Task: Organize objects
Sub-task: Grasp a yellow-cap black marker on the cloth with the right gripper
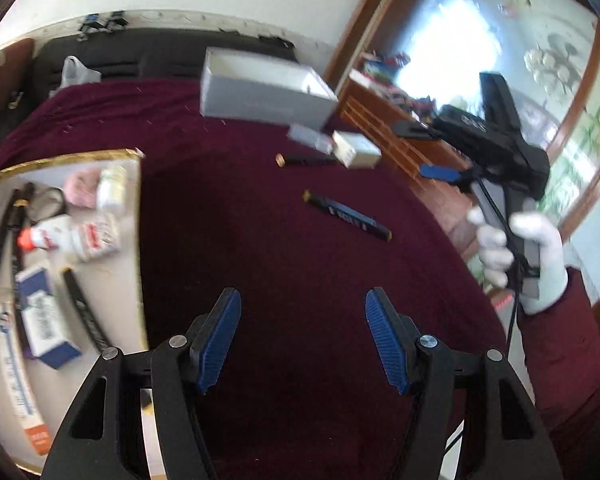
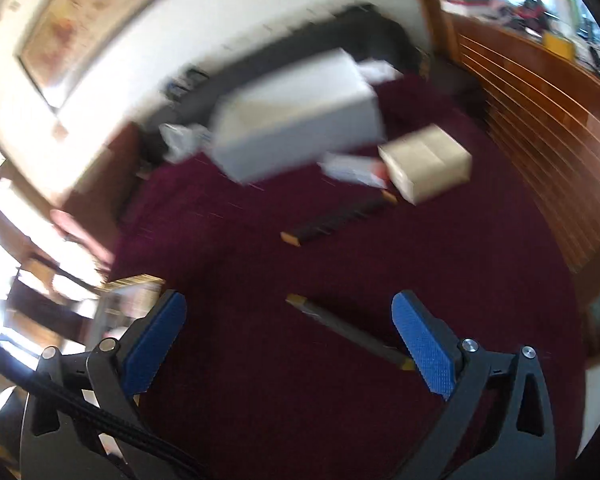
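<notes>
Nearest the left wrist camera, the left gripper (image 1: 303,334) is seen with its blue pads (image 1: 220,340) parted about halfway and nothing between them – only the dark red cloth (image 1: 260,240) lies beneath. At the left edge a gold-rimmed tray (image 1: 138,216) is already well filled: tubes, small boxes, a pink item and dark sticks are packed inside it, so much of the sorting can be judged done.

Left on the cloth, well apart from the tray, are a dark stick with blue print (image 1: 347,216) in the middle, a gold-capped stick (image 1: 304,159) farther off, a cream box (image 1: 358,150) and a small blurred packet (image 1: 310,138) beside it, and an open grey box (image 1: 260,86) at the far side.

In the right wrist view, the right gripper (image 2: 290,344) is shown with its jaws spread wide and gripping nothing – a dark stick (image 2: 350,334) lies on the cloth below and between the pads, untouched as far as can be told through the blur. From the left view, that gripper is seen held in a white-gloved hand (image 1: 520,252) at the right, raised above the table edge.
</notes>
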`<state>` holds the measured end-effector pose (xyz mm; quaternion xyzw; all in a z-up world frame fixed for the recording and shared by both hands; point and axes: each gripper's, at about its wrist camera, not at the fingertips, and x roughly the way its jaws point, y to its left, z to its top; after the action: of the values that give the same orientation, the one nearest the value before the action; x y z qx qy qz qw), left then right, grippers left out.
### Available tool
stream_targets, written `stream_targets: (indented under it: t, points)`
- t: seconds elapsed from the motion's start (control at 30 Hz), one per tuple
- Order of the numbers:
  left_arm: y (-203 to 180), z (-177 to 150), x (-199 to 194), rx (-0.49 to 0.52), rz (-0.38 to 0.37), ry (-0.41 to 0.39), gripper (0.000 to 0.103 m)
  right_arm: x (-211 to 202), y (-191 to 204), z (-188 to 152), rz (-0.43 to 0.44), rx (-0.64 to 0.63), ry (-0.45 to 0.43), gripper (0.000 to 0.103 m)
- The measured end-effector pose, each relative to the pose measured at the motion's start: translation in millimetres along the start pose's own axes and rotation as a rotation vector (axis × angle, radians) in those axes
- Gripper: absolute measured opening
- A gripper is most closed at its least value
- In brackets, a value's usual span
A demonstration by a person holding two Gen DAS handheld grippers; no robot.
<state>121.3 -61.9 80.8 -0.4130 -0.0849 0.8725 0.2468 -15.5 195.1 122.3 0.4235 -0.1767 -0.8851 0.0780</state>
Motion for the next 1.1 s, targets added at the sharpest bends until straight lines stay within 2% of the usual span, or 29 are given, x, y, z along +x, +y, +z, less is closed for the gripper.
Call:
stream_targets:
  t: [0.1,0.2,0.3,0.37,0.4,0.53,0.6,0.67,0.7,0.73,0.83,0.9,1.0,1.1]
  points:
    - [-8,-7,29,0.02,-0.004,0.084,0.059,31,-15,0,-0.008,0.055,0.045,0.103]
    - [-14,-12,45,0.041,-0.012,0.133,0.059,58,-19,14,-0.053,0.05,0.06,0.103]
    - [-17,-15,47,0.05,-0.015,0.143,0.059,90,-11,30,-0.145,-0.016,0.06,0.103]
    - [-14,-14,47,0.042,-0.008,0.155,0.059,117,-6,46,-0.241,-0.041,0.092,0.103]
    - [-12,-14,49,0.038,-0.005,0.16,0.059,129,-7,51,-0.291,-0.023,0.11,0.101]
    - [-3,-13,43,0.015,0.013,0.162,0.059,175,-15,69,-0.35,0.058,0.191,0.087]
    - [7,-13,39,-0.006,0.021,0.158,0.059,191,-19,74,-0.341,0.11,0.206,0.086]
    - [15,-13,37,-0.024,0.028,0.156,0.059,197,-16,80,-0.39,0.1,0.184,0.076]
    - [17,-13,36,-0.032,0.034,0.155,0.059,199,-12,82,-0.41,0.078,0.174,0.058]
    - [20,-13,35,-0.043,0.037,0.155,0.059,199,-9,82,-0.427,0.053,0.16,0.035]
    - [26,-14,33,-0.069,0.025,0.155,0.059,196,-1,75,-0.421,-0.025,0.153,0.019]
    - [28,-12,32,-0.073,0.022,0.15,0.059,189,3,65,-0.383,-0.067,0.17,0.012]
    - [26,-5,30,-0.071,0.0,0.14,0.059,172,-2,51,-0.335,-0.092,0.2,0.012]
    - [18,6,28,-0.053,-0.013,0.126,0.059,147,-17,36,-0.325,-0.099,0.203,0.012]
